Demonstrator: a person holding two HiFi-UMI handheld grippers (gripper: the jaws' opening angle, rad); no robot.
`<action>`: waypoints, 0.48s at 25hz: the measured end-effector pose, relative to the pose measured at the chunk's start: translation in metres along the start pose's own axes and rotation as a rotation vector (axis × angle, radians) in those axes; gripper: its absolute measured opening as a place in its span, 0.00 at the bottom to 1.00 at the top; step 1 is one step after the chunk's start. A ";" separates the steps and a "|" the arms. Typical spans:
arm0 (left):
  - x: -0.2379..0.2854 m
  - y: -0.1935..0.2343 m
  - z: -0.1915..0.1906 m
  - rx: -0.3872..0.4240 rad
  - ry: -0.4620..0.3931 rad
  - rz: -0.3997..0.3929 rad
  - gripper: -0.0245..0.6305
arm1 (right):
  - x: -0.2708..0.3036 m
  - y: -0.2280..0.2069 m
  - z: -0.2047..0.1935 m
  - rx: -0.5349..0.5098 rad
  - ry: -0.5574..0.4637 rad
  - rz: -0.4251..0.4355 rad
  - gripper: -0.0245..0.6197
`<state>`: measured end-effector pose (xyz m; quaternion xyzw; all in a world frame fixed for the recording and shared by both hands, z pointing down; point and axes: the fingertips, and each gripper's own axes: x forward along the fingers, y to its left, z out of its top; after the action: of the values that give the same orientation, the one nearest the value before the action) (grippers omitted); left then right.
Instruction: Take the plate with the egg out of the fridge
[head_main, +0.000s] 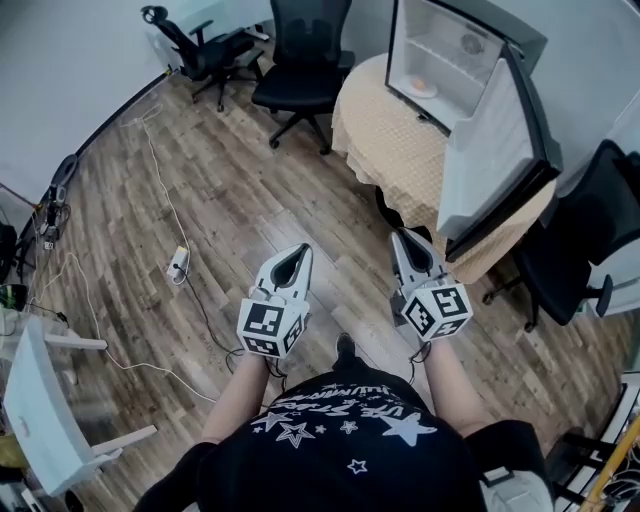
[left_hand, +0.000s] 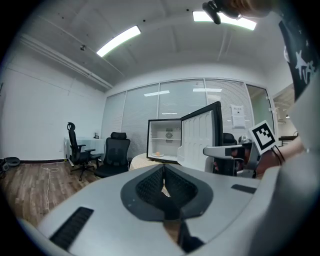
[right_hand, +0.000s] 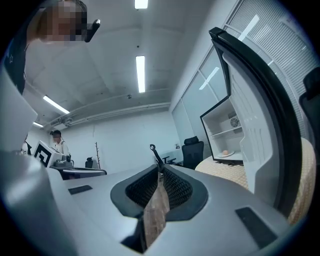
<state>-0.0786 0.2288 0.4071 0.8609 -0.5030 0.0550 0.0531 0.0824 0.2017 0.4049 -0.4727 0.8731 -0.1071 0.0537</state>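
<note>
Up ahead on the round table (head_main: 385, 140) with the tan cloth stands the fridge (head_main: 445, 45), open, and the plate with the egg (head_main: 422, 87) sits on its floor near the front. In the head view the plate lies above and slightly right of the right gripper (head_main: 403, 238), and further right of the left gripper (head_main: 300, 252). The right gripper therefore looks the nearer of the 2, though both are well apart from it.

The fridge door (head_main: 490, 150) hangs open on the right, its inner face near the right gripper, so the clear way in runs left of that door to the open front. The left gripper view has the plate with the egg (left_hand: 158, 154) almost dead ahead, just above its tips. The right gripper view has the plate with the egg (right_hand: 226, 153) off to the right, beside the door.

Both grippers have their jaws pressed together, with nothing held between them. As I judge it, the jaws must part before either can take the near rim. The plate is round and offers no long axis.
</note>
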 end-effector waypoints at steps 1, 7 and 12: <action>0.007 0.001 0.001 0.003 0.002 0.000 0.05 | 0.005 -0.006 0.001 0.002 0.000 0.002 0.12; 0.038 0.010 0.009 0.007 -0.006 0.025 0.05 | 0.033 -0.030 0.005 0.010 -0.001 0.025 0.11; 0.049 0.013 0.006 -0.009 0.002 0.021 0.05 | 0.044 -0.035 0.006 0.013 0.005 0.037 0.11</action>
<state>-0.0655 0.1793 0.4091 0.8553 -0.5121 0.0542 0.0570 0.0878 0.1456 0.4081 -0.4558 0.8811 -0.1130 0.0565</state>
